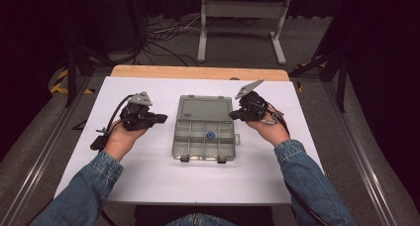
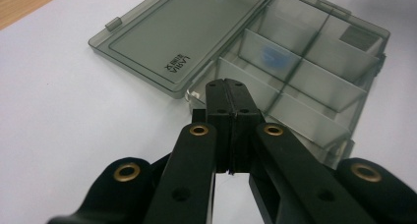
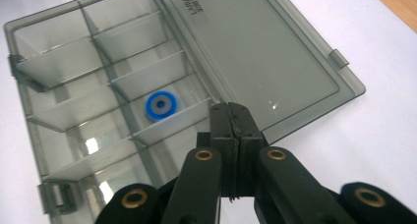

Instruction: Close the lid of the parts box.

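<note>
White table [image 1: 148, 176] holds a see-through box [image 1: 204, 139] in the middle, lid [image 1: 204, 107] open flat and pointing away from the person. Left gripper [image 1: 161, 119] and right gripper [image 1: 234, 115] sit beside it, both pinched closed on nothing. Blue ring [image 1: 210, 135] lies in a middle slot.

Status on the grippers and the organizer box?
Left gripper shut, empty, left of box. Right gripper shut, empty, at its right edge. Organizer box open, lid flat, blue ring in a middle compartment. Nothing in the way.

A white table top [image 1: 148, 171], cables [image 1: 163, 37] and a stand [image 1: 242, 10] behind.
</note>
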The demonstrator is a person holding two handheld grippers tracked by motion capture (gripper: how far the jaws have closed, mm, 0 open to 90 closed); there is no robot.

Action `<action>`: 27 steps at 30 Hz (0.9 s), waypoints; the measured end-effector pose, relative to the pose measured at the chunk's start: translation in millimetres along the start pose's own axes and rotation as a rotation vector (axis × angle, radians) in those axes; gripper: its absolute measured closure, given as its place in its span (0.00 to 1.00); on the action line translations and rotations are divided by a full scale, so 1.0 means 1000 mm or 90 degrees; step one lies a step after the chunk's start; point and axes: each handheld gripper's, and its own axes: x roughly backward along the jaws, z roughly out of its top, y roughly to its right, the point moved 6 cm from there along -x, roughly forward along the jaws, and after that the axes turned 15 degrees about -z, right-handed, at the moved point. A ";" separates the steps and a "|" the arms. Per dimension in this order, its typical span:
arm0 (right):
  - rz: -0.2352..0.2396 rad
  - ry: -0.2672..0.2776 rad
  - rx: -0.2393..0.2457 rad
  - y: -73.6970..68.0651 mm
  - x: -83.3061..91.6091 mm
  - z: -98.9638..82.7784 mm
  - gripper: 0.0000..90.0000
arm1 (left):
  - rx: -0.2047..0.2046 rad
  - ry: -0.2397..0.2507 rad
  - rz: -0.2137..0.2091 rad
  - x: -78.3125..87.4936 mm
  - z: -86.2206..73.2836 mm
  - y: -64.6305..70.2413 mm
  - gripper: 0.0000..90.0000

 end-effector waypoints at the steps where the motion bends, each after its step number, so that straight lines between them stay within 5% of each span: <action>1: -0.001 0.000 -0.003 0.004 -0.002 0.000 1.00 | 0.000 0.000 0.000 0.000 0.000 0.000 1.00; 6: -0.008 -0.011 -0.020 0.014 -0.008 -0.002 1.00 | 0.016 -0.010 0.011 -0.006 0.004 -0.016 1.00; 13: -0.012 -0.017 -0.035 0.026 -0.017 -0.004 1.00 | 0.038 0.015 0.002 -0.011 0.007 -0.033 1.00; 27: -0.020 -0.033 -0.047 0.041 -0.032 -0.002 1.00 | 0.051 -0.003 0.029 -0.025 0.012 -0.057 1.00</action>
